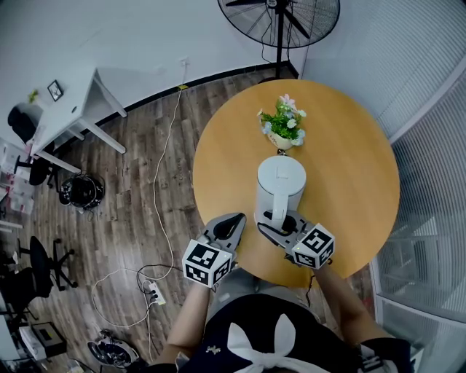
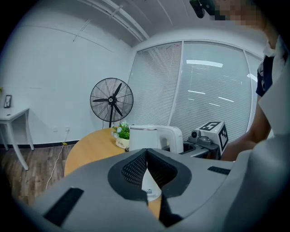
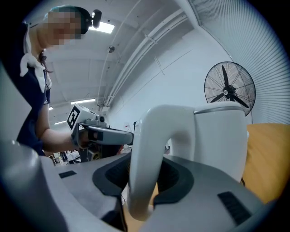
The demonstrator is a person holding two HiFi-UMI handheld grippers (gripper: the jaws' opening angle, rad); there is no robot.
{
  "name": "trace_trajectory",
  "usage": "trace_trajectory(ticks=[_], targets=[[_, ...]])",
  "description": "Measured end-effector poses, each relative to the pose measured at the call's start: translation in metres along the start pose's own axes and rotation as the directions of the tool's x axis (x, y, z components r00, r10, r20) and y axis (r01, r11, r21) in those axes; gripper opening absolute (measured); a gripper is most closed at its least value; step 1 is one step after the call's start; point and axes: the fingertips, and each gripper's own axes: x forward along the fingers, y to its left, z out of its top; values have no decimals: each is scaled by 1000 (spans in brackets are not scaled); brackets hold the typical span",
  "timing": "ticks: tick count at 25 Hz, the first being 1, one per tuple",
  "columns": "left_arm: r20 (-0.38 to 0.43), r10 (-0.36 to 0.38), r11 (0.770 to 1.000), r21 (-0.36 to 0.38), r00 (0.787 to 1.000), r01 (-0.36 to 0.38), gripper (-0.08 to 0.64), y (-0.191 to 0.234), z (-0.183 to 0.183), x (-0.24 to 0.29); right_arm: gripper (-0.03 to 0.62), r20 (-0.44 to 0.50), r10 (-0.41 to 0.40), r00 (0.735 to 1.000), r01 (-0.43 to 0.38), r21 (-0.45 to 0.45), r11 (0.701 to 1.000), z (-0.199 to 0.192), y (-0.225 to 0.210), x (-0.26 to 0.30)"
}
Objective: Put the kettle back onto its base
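Observation:
The white kettle (image 1: 280,186) stands upright near the middle of the round wooden table (image 1: 349,146). My right gripper (image 1: 280,224) is shut on its curved handle (image 3: 149,158), with a pad pressed against each side. The kettle body (image 3: 217,136) rises just beyond the jaws. I cannot make out a base under the kettle, nor whether the kettle rests on the table. My left gripper (image 1: 231,222) hangs at the table's front edge, left of the kettle, shut with nothing in it. In the left gripper view its fingertips (image 2: 146,156) touch, and the kettle (image 2: 145,137) is beyond them.
A small pot of flowers (image 1: 284,125) sits on the table behind the kettle. A standing fan (image 1: 280,22) is on the floor past the table's far side. A white side table (image 1: 69,109) and a power strip with cables (image 1: 153,293) are to the left.

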Motion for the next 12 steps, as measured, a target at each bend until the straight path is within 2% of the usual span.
trace_trajectory(ticks=[12], targets=[[-12,-10,1000,-5,1000,10,25,-8,-4,1,121,-45,-6,999,7,13,1000,-23,17,-3]])
